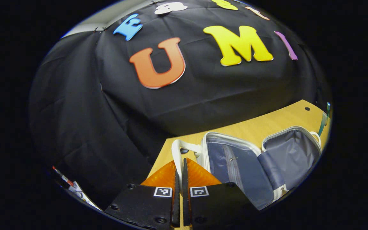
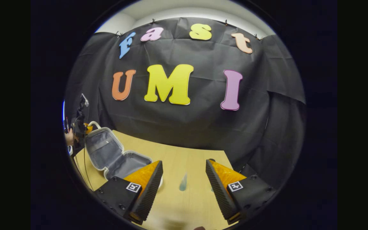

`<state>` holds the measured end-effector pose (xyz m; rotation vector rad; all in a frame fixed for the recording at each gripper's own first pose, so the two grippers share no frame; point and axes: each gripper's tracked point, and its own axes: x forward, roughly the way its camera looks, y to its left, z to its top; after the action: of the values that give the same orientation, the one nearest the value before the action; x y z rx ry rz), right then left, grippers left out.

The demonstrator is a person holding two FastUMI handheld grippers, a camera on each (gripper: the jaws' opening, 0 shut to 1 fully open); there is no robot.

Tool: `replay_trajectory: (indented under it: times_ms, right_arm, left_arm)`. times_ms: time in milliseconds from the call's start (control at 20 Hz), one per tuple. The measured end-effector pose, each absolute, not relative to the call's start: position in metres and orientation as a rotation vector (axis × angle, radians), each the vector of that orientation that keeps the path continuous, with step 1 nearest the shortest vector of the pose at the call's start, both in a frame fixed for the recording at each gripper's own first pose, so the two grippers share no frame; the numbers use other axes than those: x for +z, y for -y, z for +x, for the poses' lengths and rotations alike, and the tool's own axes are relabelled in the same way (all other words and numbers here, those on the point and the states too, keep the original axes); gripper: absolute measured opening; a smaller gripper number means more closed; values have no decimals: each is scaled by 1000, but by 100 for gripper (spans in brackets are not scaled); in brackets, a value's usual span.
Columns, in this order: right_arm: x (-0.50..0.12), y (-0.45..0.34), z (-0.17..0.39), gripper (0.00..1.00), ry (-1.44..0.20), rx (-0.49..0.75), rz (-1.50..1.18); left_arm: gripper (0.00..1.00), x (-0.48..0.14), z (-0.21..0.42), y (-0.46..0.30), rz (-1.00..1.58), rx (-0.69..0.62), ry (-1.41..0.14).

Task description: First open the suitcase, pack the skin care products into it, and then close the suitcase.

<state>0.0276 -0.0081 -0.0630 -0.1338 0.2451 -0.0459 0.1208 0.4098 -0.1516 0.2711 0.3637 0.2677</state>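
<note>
The small white suitcase (image 1: pixel 235 159) lies open on the wooden table (image 1: pixel 267 124), showing its blue-grey lining and a zip pocket. My left gripper (image 1: pixel 180 163) is shut on the suitcase's white handle (image 1: pixel 175 150), which runs up between the two fingers. In the right gripper view the suitcase (image 2: pixel 102 147) stands at the far left, its lid raised, with the left gripper (image 2: pixel 80 127) and a hand at its top edge. My right gripper (image 2: pixel 184 162) is open above the table, empty. A teal skin care tube (image 2: pixel 183 182) lies on the table (image 2: pixel 177 153) below the gap between its fingers.
The black cloth wall closes off the back and sides of the table. Something slim and teal (image 1: pixel 326 115) stands at the table's far right edge in the left gripper view. A small dark hole (image 1: pixel 307 109) marks the tabletop near that corner.
</note>
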Motion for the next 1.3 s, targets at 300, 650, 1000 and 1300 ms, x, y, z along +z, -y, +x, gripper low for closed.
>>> replay_trajectory:
  times_ms: [300,650,1000,1300]
  right_arm:
    - [-79,7,28,80,-303,-83,-155]
    - [-81,0,25,79,-314,-84,-121]
    - [-78,6,27,80,-280,-44,-64]
    - [-93,48,14,80,-283,-64,-4]
  left_arm:
    - [13,-243,130,-437,-13,270,-584]
    - [17,-256,118,-449,-48,284,-628]
    - [100,-155,94,-351,-17,242,-458]
    - [99,-91,73,-182,-14,142,-322]
